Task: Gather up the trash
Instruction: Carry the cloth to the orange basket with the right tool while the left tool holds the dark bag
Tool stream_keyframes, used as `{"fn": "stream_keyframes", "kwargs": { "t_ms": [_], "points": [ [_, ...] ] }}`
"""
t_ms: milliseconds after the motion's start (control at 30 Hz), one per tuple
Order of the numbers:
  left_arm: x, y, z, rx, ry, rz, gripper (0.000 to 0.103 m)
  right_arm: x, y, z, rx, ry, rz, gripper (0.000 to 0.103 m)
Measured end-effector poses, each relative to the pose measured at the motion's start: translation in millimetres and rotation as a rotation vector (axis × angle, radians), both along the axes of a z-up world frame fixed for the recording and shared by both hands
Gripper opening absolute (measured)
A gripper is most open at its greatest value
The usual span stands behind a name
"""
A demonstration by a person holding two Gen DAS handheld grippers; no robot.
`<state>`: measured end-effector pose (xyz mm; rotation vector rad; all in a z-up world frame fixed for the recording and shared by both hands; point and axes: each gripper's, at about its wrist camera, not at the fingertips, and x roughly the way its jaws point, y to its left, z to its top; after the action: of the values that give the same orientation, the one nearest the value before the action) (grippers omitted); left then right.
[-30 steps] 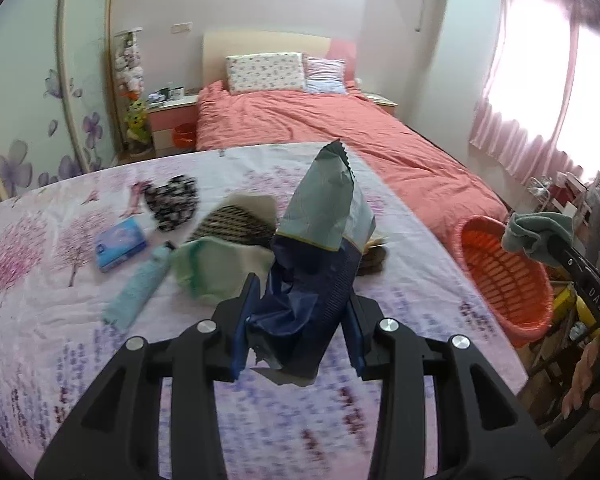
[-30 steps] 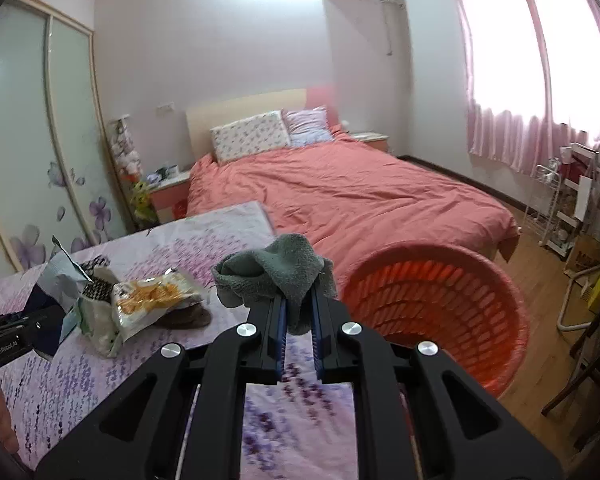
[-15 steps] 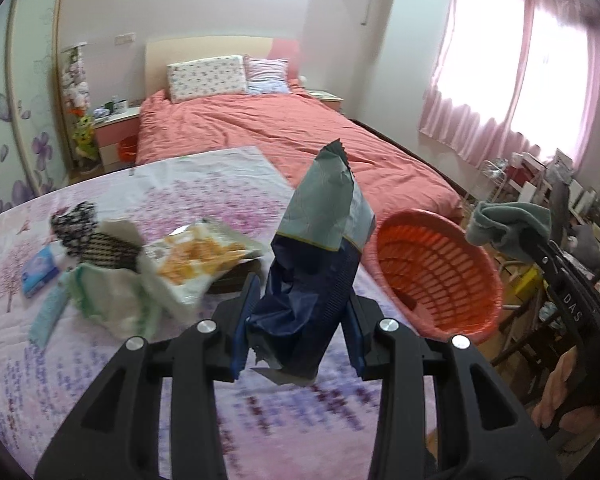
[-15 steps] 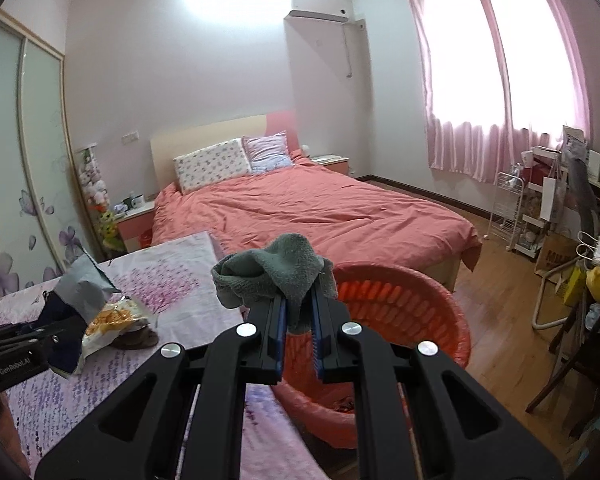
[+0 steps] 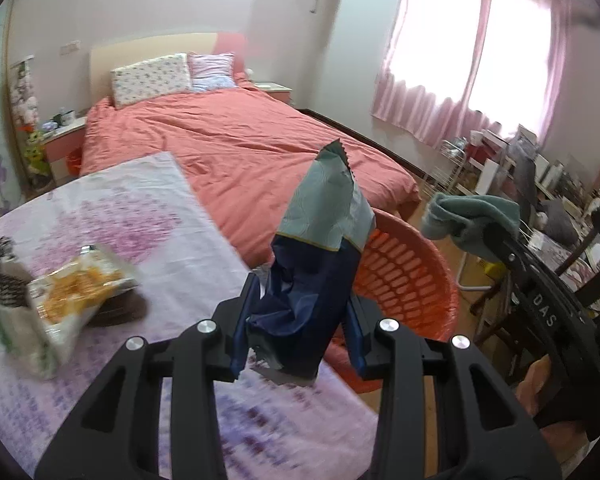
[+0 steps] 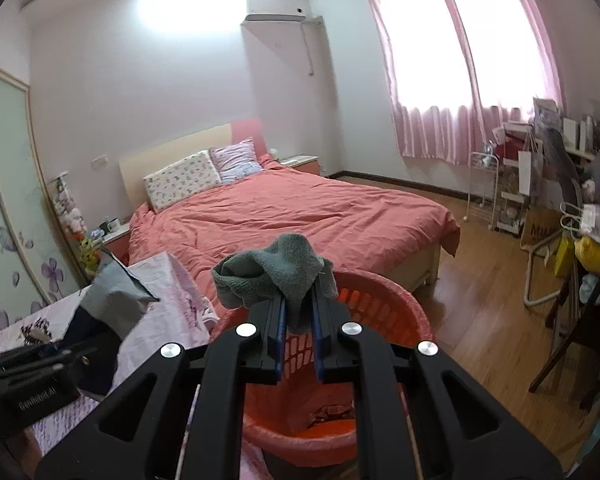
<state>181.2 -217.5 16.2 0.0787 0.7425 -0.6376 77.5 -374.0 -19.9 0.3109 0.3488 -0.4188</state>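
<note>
Left gripper [image 5: 298,332] clamped on a crumpled dark-blue and grey-green snack bag [image 5: 316,264], held above the edge of the floral-covered table [image 5: 148,216], just beside the orange basket [image 5: 412,276]. Right gripper [image 6: 298,334] pinching a grey-green cloth [image 6: 274,274] over the basket's open mouth. On the table to the left, a yellow snack packet [image 5: 74,290]; beyond, a bed with a coral cover [image 6: 300,212].

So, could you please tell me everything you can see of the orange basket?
The orange basket is a round tub, seemingly plastic, with rows of slots in its wall and a smooth rolled rim. It sits upright on the wood floor, between the cloth-covered table and the foot of the bed; whether it touches either is unclear. Some crumpled scraps lie at its bottom. The right gripper holds a grey-green cloth above it, and the left gripper holds a bag beside it.
</note>
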Motion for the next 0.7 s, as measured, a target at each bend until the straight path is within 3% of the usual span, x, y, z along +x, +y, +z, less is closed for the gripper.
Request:
{"fn": "stream_keyframes", "kwargs": {
  "t_ms": [300, 400, 567, 700],
  "points": [
    [25.2, -56.0, -25.7, 0.005, 0.058, -0.074, 0.039, 7.6, -25.2, -12.5, 0.039, 0.005, -0.063, 0.011],
    [36.5, -67.9, -39.5, 0.014, 0.099, -0.09, 0.044, 14.2, -33.6, -18.0, 0.072, 0.013, -0.06, 0.014],
    [48.6, -74.7, -60.2, 0.059, 0.119, -0.077, 0.061, 22.3, -42.5, -27.8, 0.122, 0.031, -0.04, 0.047],
    [52.8, -62.5, -69.1, 0.091, 0.13, -0.035, 0.062, 20.1, -41.0, -32.1, 0.125, 0.059, -0.047, 0.047]
  ]
}}
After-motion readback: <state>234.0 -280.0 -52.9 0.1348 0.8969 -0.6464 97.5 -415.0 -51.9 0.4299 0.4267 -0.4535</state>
